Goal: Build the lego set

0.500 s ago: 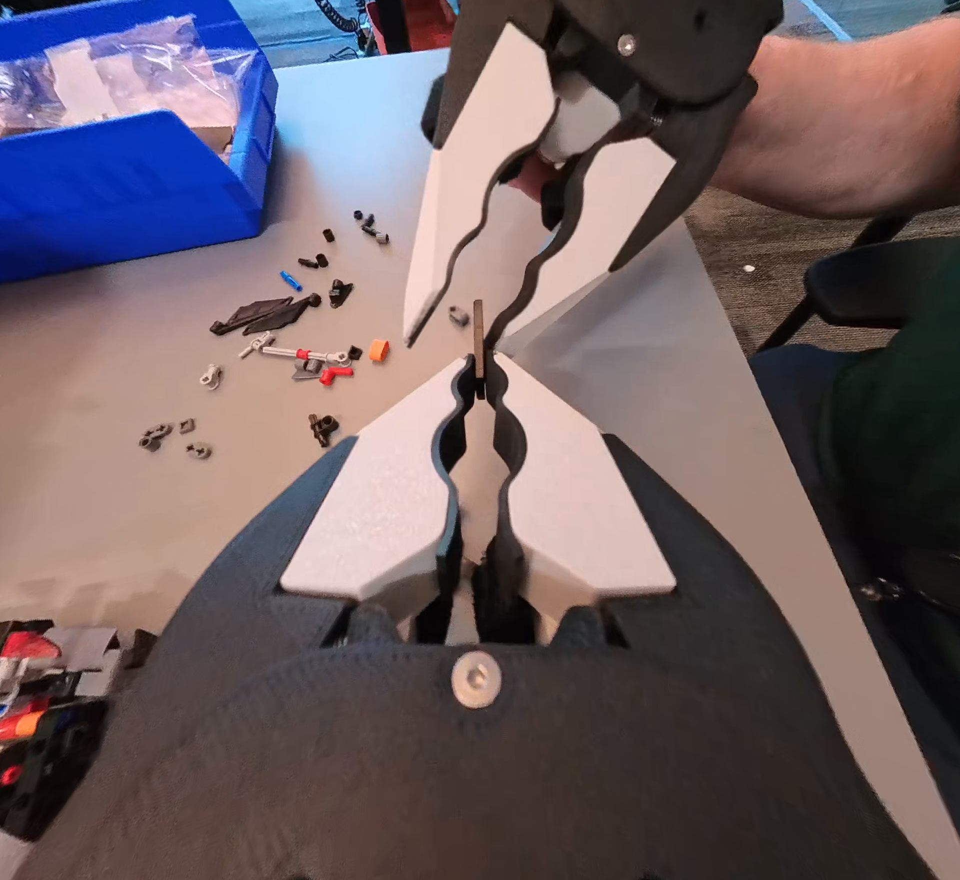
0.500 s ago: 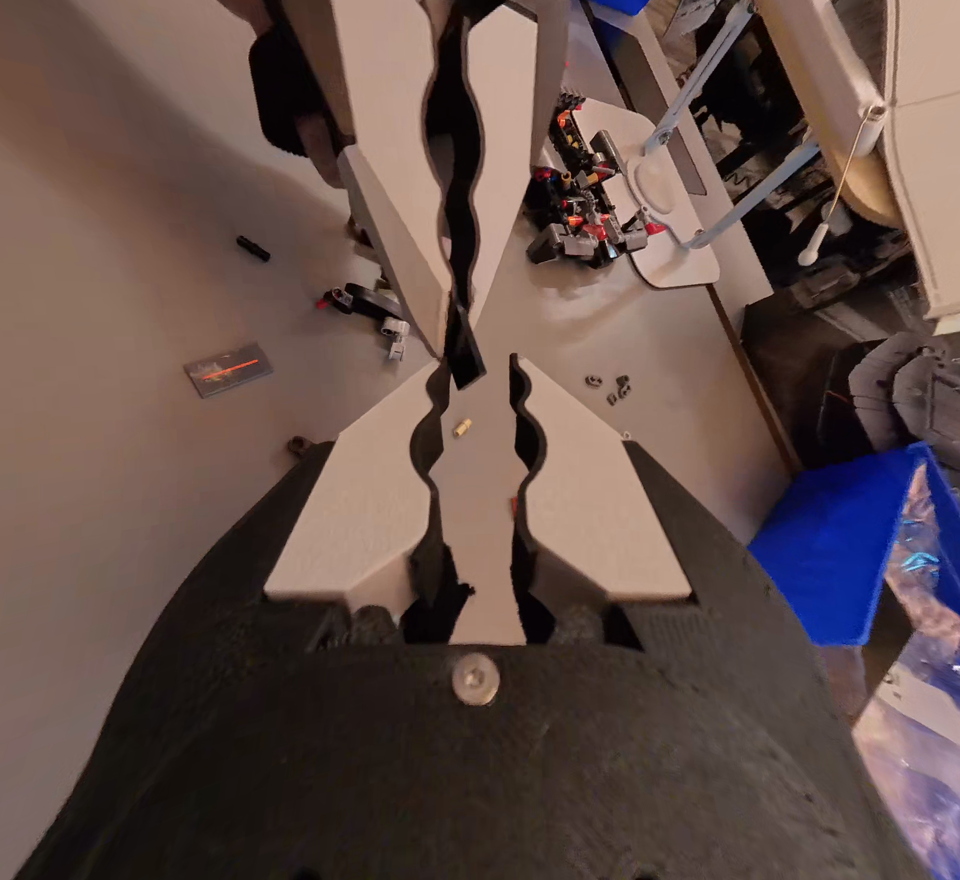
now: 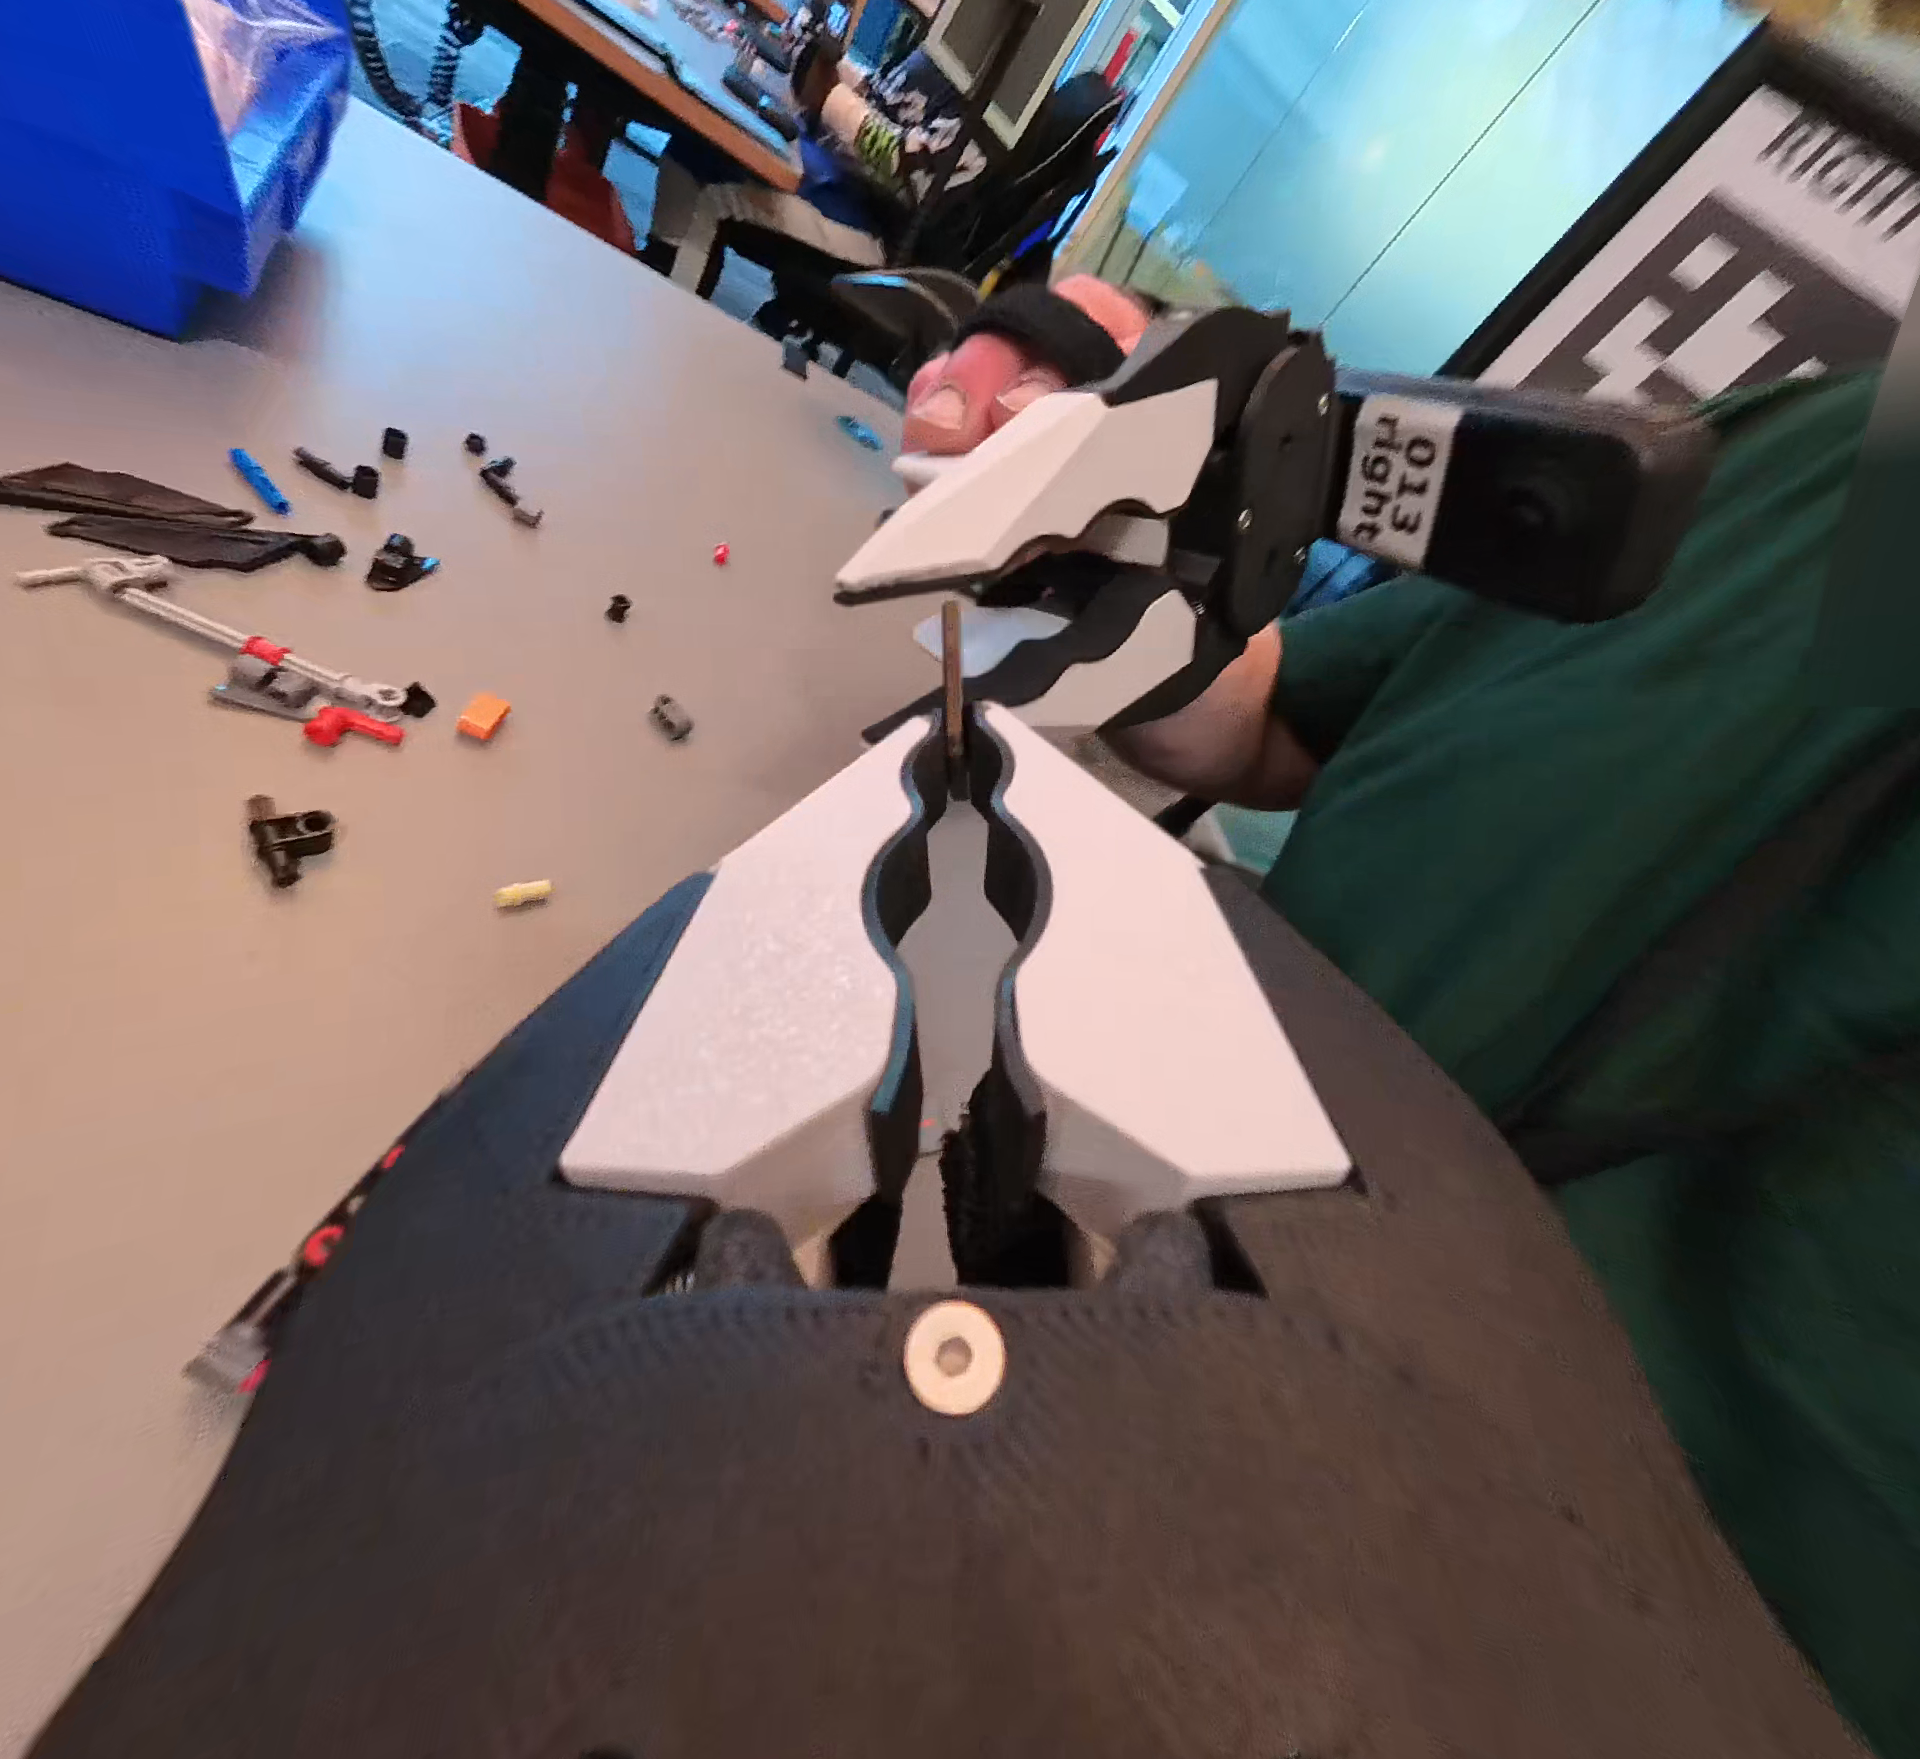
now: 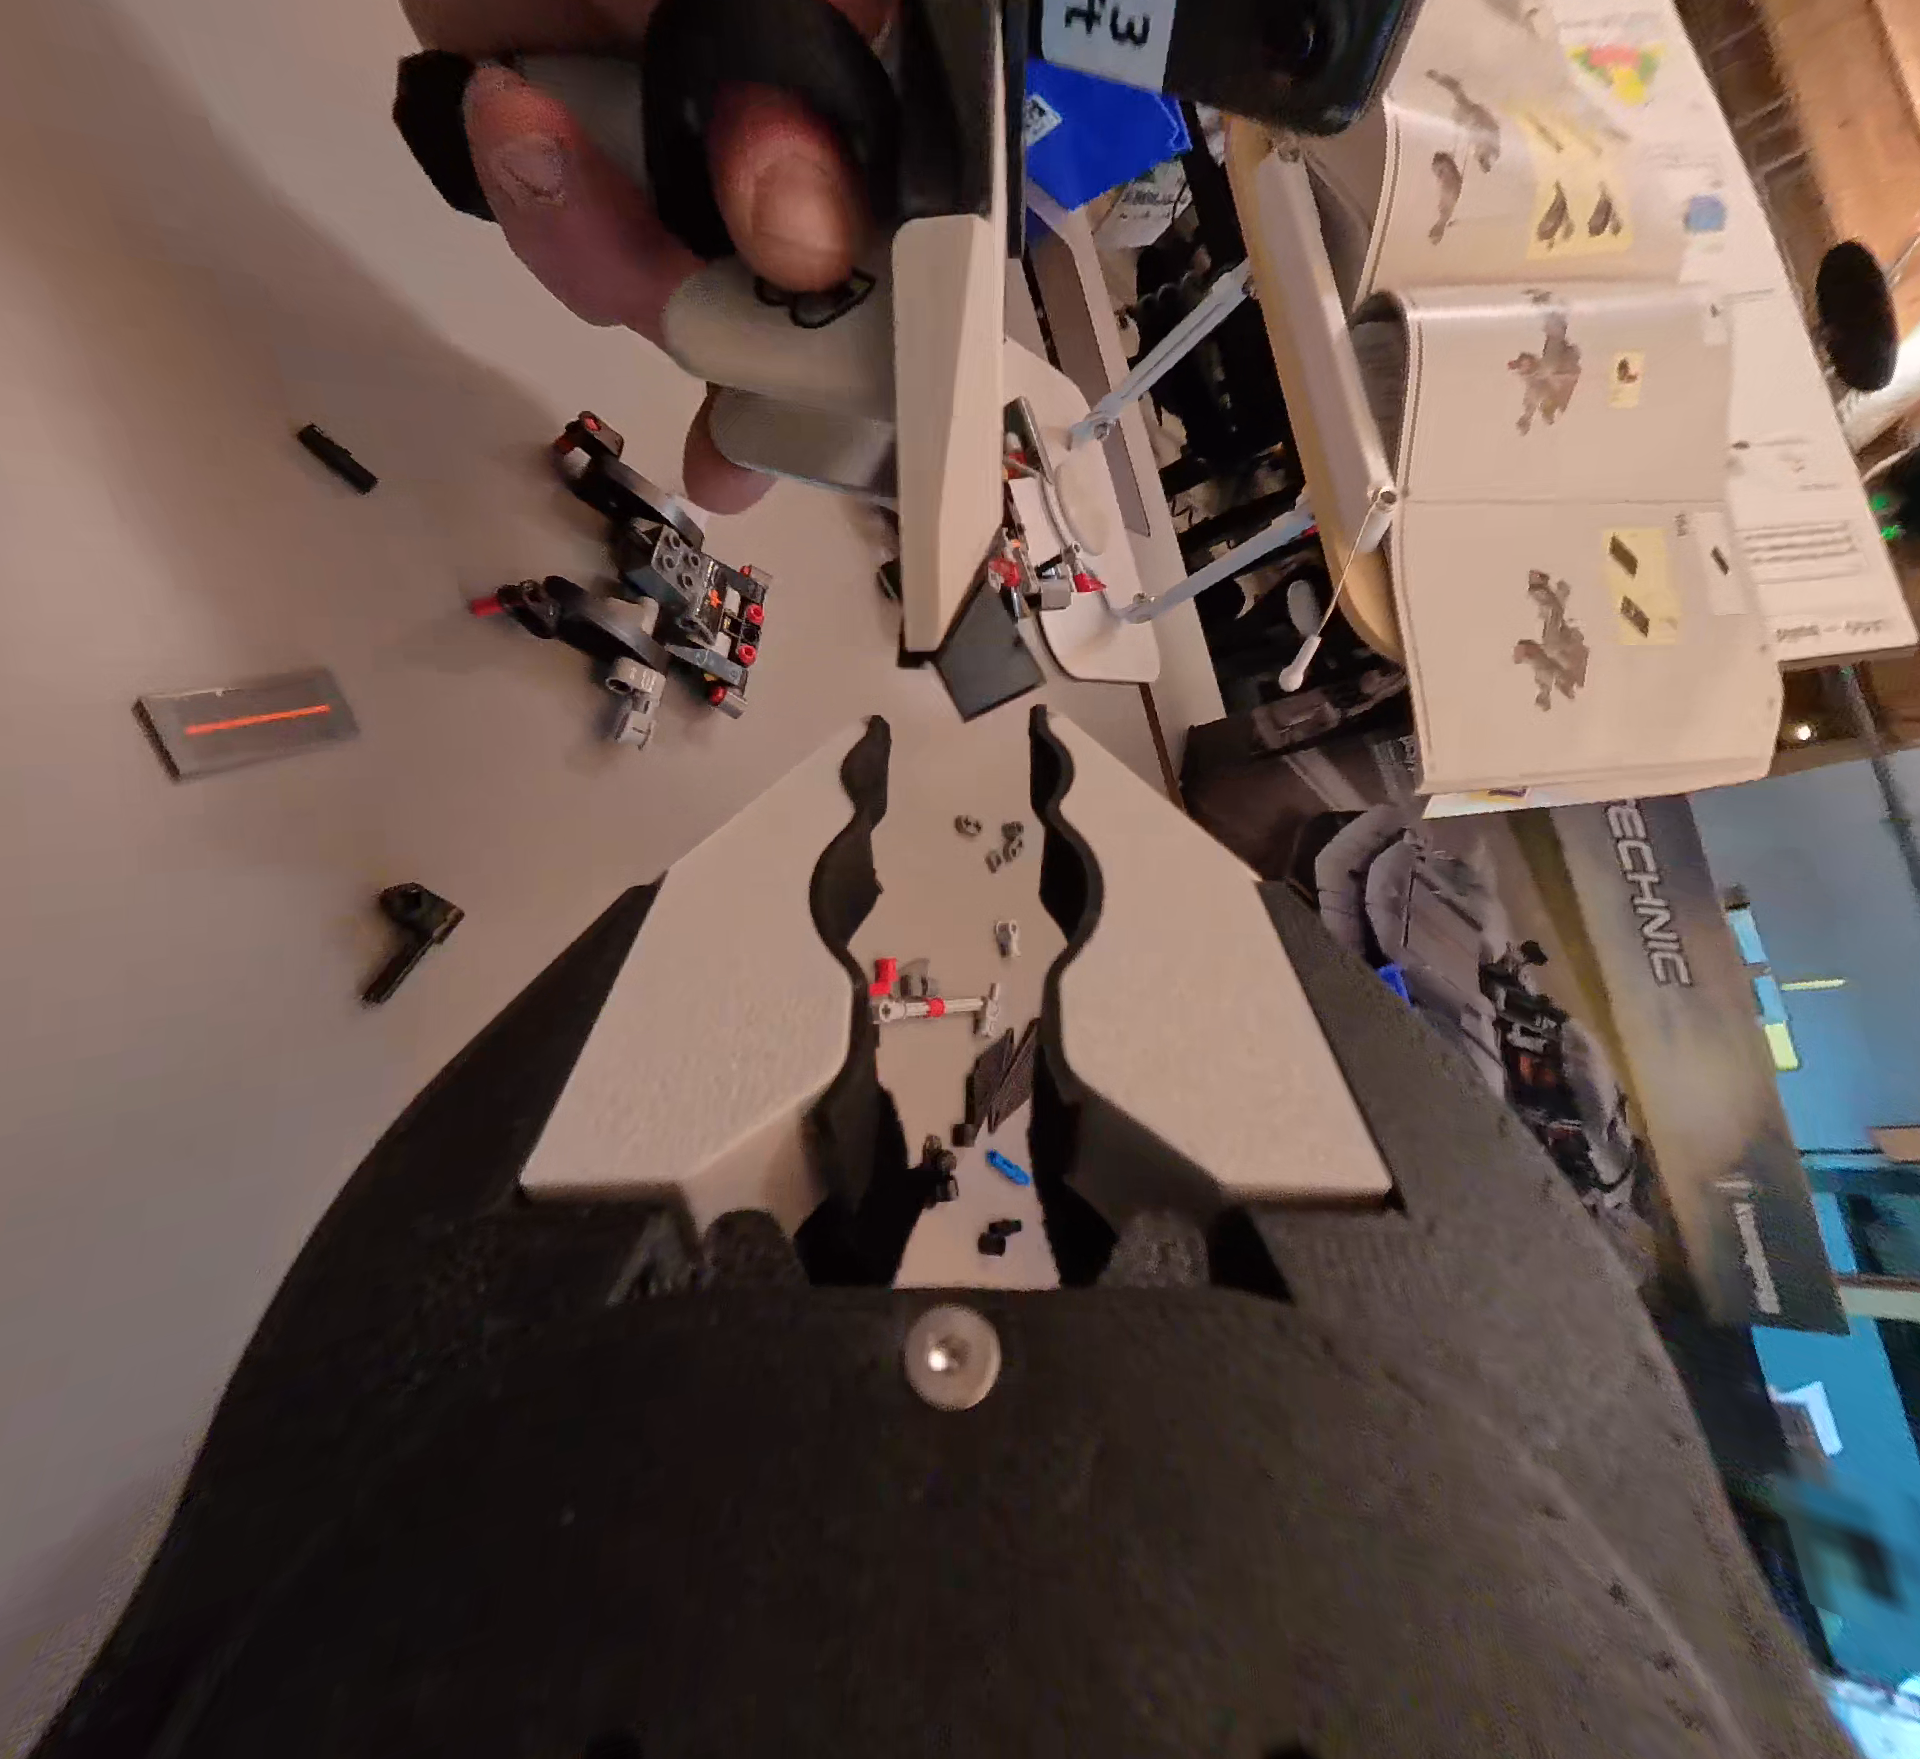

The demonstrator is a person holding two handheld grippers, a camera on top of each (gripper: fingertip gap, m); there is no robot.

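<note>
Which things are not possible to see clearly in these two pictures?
- Thin dark piece in the left hand-held gripper: left wrist view shows it edge-on; in the right wrist view a finger covers its upper part.
- Instruction booklet: right wrist view, drawings too small.
- Small grey pieces: right wrist view, too tiny to identify.
- Blue bin: left wrist view, cut off by the edge.

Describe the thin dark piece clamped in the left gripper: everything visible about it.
The dark piece is a thin, flat, smooth plastic-looking plate, seen edge-on in the left wrist view as a narrow upright strip, and in the right wrist view as a dark, slightly glossy four-sided face. The left gripper is shut on its lower end at the very fingertips; most of it sticks out beyond them. It is held in the air above the table. The open right gripper is close but not touching.
</note>
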